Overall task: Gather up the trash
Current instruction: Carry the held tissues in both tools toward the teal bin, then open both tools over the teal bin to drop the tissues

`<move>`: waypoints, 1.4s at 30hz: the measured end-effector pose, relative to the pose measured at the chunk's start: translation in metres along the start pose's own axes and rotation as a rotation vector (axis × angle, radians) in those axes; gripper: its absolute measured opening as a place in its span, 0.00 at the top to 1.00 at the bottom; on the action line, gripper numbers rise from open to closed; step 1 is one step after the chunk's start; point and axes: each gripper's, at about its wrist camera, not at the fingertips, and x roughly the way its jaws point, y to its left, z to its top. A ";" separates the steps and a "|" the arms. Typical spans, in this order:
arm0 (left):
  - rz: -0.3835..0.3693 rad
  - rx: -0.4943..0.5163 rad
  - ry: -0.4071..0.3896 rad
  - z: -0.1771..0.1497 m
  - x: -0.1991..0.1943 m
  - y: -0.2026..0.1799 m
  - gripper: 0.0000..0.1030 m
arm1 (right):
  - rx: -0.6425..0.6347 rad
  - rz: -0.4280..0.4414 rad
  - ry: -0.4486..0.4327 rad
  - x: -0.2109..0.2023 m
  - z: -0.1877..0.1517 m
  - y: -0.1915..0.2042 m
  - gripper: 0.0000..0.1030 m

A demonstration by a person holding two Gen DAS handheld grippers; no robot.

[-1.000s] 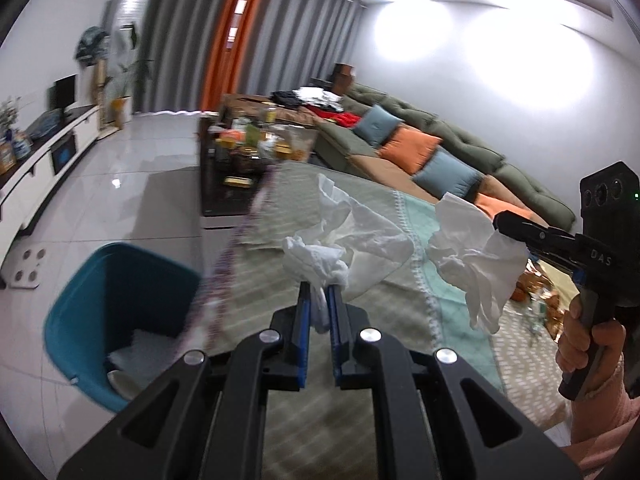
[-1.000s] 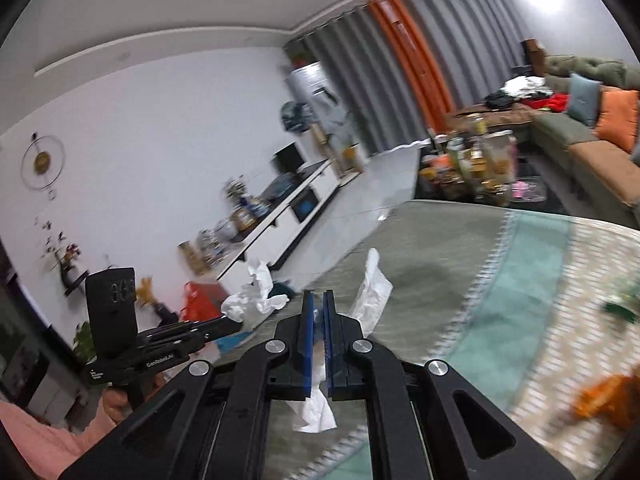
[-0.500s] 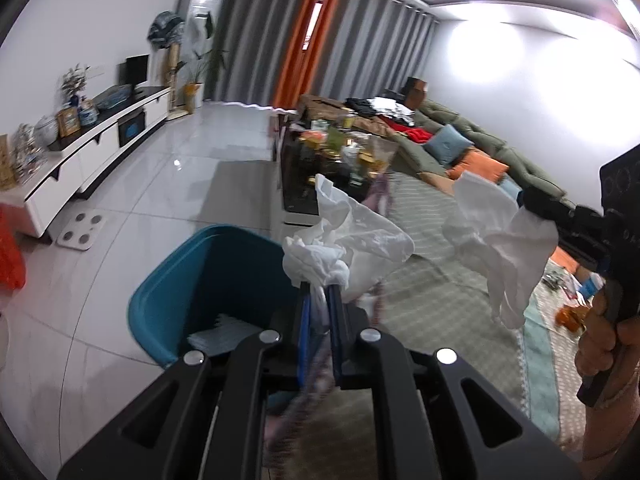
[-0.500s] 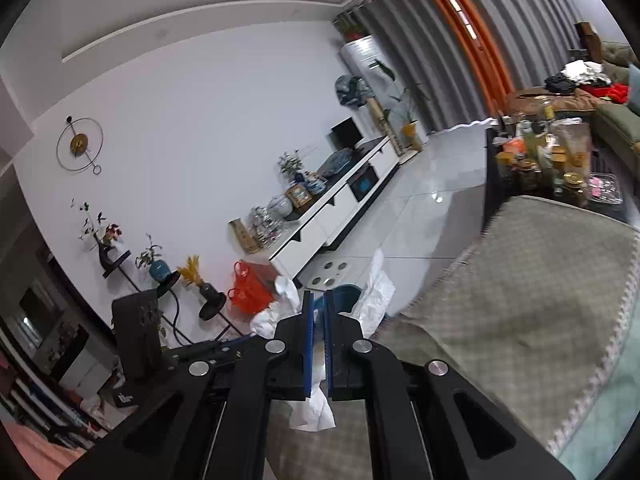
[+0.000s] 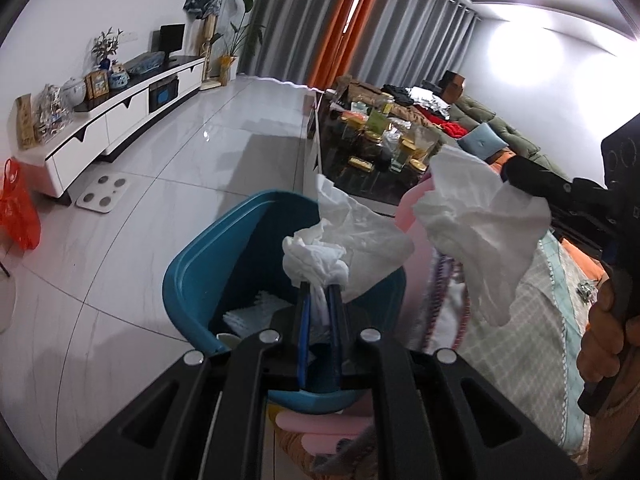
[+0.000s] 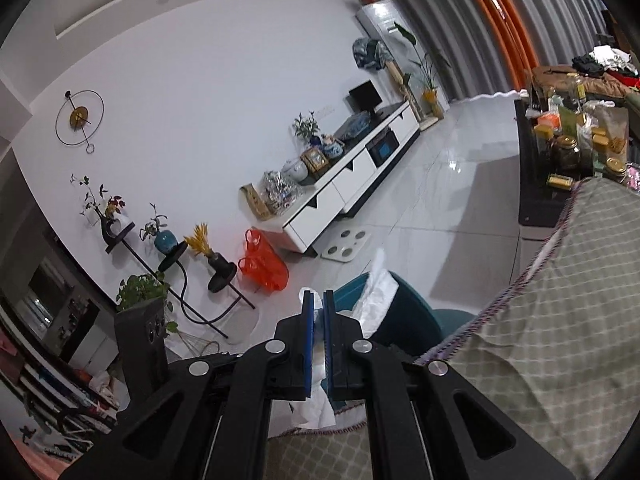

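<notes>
My left gripper (image 5: 319,292) pinches a crumpled white tissue (image 5: 352,240) tight above the blue bin (image 5: 188,280), while my right gripper (image 6: 313,300) clamps a second white tissue (image 5: 480,220) just beside it, near the bin's rim.

I saw the blue bin's (image 5: 188,276) mouth open below my left tool (image 5: 320,300), the cloth-covered counter (image 5: 532,344) crowding its right side.

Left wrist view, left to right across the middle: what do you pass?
Red plastic bag → white floor scale → blue bin → left gripper's tissue → right gripper's tissue → person's hand.
</notes>
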 end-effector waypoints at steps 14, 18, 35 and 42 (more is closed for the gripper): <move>0.040 -0.051 0.060 -0.009 0.028 0.021 0.90 | 0.032 -0.066 0.108 0.052 -0.008 -0.006 0.95; 0.033 -0.067 0.080 -0.012 0.035 0.022 0.89 | 0.038 -0.085 0.144 0.063 -0.011 -0.010 0.95; 0.037 -0.122 0.103 -0.014 0.051 0.033 0.74 | 0.069 -0.115 0.201 0.072 -0.019 -0.023 0.66; 0.011 -0.084 0.016 -0.013 0.027 0.019 0.64 | 0.070 -0.092 0.171 0.052 -0.023 -0.023 0.66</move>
